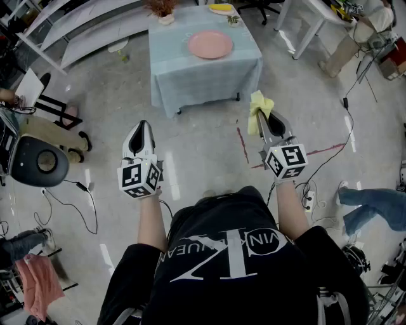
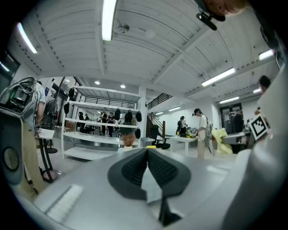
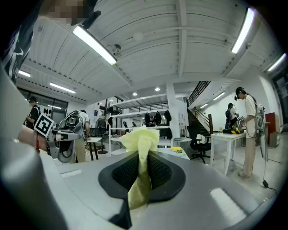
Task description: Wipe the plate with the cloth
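Head view: the tabletop (image 1: pixel 190 70), under a pale blue cover, stands at the far side of the floor (image 1: pixel 203 152). The pink plate (image 1: pixel 210 44) lies flat on the tabletop, towards its right half. A yellow dish (image 1: pixel 221 8) sits at the tabletop's far edge and a dried plant (image 1: pixel 163 9) at its far left corner. Both grippers are held over the floor on the near side of the tabletop, well apart from it. The left gripper (image 1: pixel 142 127) is level with the tabletop's left edge. The right gripper (image 1: pixel 265 117) is just outside the tabletop's right corner, with the yellow cloth (image 1: pixel 258 108) bunched at its tip.

Left gripper view: the left gripper (image 2: pixel 147 150) is clenched, its dark pads pressed together with nothing between them. The plant (image 2: pixel 128 140) on the tabletop shows far beyond the tip. The cloth (image 2: pixel 221 134) hangs off to the right.

Right gripper view: the right gripper (image 3: pixel 144 155) is grasping the cloth (image 3: pixel 141 143), which sticks up above the pads and trails down below them. The tabletop (image 3: pixel 172 152) shows far beyond the tip, with the yellow dish (image 3: pixel 177 148) on it; I cannot make out the plate here.
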`<state>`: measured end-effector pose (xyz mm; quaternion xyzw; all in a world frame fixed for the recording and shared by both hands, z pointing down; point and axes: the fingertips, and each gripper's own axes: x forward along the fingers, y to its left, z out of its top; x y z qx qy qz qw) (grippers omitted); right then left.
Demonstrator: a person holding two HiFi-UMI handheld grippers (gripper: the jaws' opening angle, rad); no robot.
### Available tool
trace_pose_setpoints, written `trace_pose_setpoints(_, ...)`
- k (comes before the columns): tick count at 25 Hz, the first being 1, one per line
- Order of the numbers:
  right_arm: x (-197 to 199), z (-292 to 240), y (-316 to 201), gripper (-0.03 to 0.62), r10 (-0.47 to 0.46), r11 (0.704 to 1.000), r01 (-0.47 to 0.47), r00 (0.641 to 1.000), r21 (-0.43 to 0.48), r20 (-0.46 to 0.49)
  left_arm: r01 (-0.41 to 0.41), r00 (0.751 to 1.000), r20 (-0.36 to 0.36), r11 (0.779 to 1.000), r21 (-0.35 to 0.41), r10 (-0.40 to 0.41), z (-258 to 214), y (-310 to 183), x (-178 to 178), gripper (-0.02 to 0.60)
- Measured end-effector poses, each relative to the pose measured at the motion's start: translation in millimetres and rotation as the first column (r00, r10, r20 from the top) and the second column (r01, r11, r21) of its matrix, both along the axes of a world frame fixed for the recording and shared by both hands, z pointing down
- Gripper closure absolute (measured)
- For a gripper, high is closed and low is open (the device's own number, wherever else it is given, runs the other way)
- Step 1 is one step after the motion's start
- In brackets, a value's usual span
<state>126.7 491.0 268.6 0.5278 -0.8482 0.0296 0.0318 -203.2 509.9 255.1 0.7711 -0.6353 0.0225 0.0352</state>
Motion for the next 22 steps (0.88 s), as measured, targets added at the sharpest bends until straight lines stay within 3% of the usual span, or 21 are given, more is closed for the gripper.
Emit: trace_pose_setpoints(22,-1.1,0.1,-2.3,0.554,0.032,0.999,-0.032,0.999,-0.017,0.019,-0.021,0.999,-0.046,0.999,-0.037,0.019,16.2,-9.4,-5.5,0.581)
